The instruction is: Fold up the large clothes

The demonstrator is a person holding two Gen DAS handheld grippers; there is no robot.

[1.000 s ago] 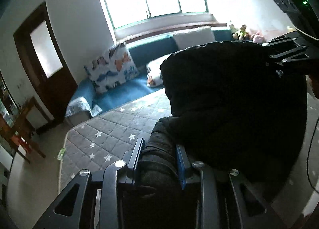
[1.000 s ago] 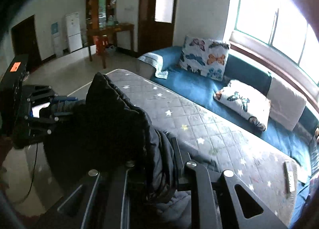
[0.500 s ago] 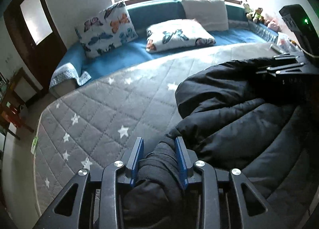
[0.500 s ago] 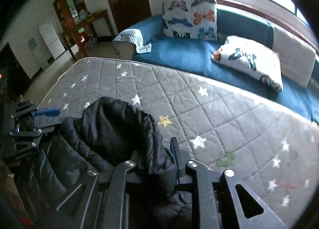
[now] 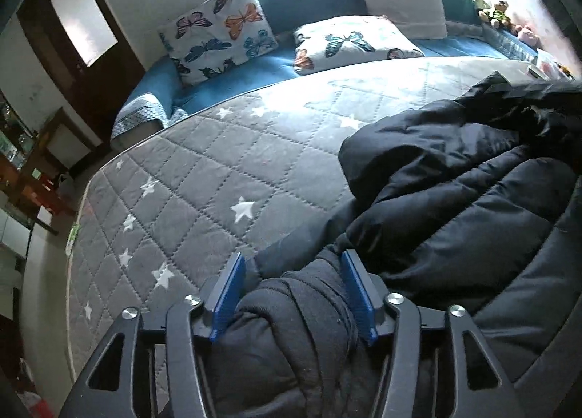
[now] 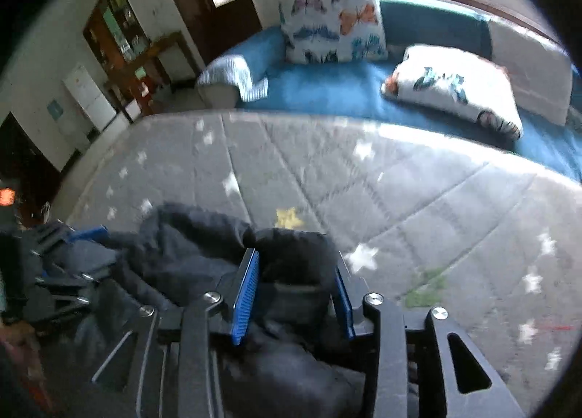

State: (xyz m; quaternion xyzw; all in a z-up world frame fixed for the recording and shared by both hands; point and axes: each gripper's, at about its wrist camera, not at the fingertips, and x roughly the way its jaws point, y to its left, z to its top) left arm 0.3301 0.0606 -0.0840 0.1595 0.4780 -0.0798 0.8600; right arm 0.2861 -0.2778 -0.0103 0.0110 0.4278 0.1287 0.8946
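Observation:
A black puffer jacket (image 5: 454,207) lies bunched on the grey star-quilted mattress (image 5: 218,170). In the left wrist view my left gripper (image 5: 293,290) points down at the jacket's near edge. Its jaws are opening, and a roll of black fabric sits loosely between the blue pads (image 5: 227,290). In the right wrist view my right gripper (image 6: 296,294) is low over another fold of the jacket (image 6: 182,247). Its jaws are opening too, with dark cloth between the pads (image 6: 247,294). The left gripper (image 6: 72,247) shows at the far left of that view, on the jacket.
A blue sofa (image 5: 232,87) runs along the mattress's far side with two butterfly pillows (image 5: 218,32) and a white cushion (image 5: 403,7). Plush toys (image 5: 491,10) sit at its right end. A dark door (image 5: 83,28), a wooden table (image 6: 160,54) and a white fridge (image 6: 91,98) stand to the left.
Both grippers came down and brought the raised jacket onto the mattress. Both pairs of jaws have spread wider and the pinched fabric now sits loosely between them.

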